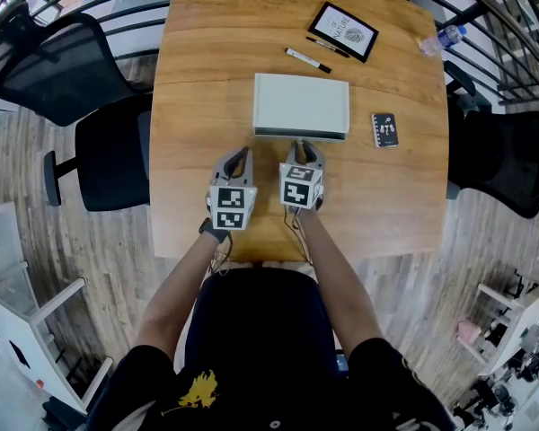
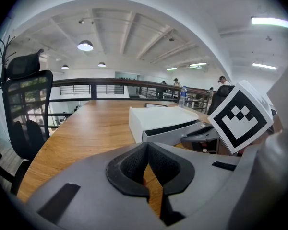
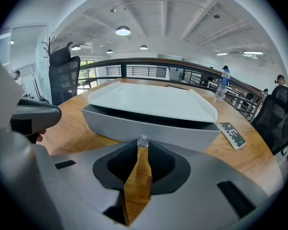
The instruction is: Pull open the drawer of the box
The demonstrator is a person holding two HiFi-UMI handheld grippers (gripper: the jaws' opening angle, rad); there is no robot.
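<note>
A white box (image 1: 301, 104) lies in the middle of the wooden table (image 1: 198, 79). Its grey drawer front (image 3: 149, 128) faces me, with a dark gap between it and the lid. My right gripper (image 1: 303, 146) is at that front, shut on the drawer's small clear knob (image 3: 142, 141). My left gripper (image 1: 236, 158) hovers just left of it over bare wood, a little short of the box, shut with nothing between its pads. The left gripper view shows the box (image 2: 158, 119) from its left corner and the right gripper's marker cube (image 2: 240, 116).
Behind the box lie a framed card (image 1: 343, 30) and two pens (image 1: 307, 60). A small black notebook (image 1: 385, 129) sits right of the box, and a water bottle (image 1: 442, 39) at the far right edge. Black office chairs (image 1: 112, 164) stand along both table sides.
</note>
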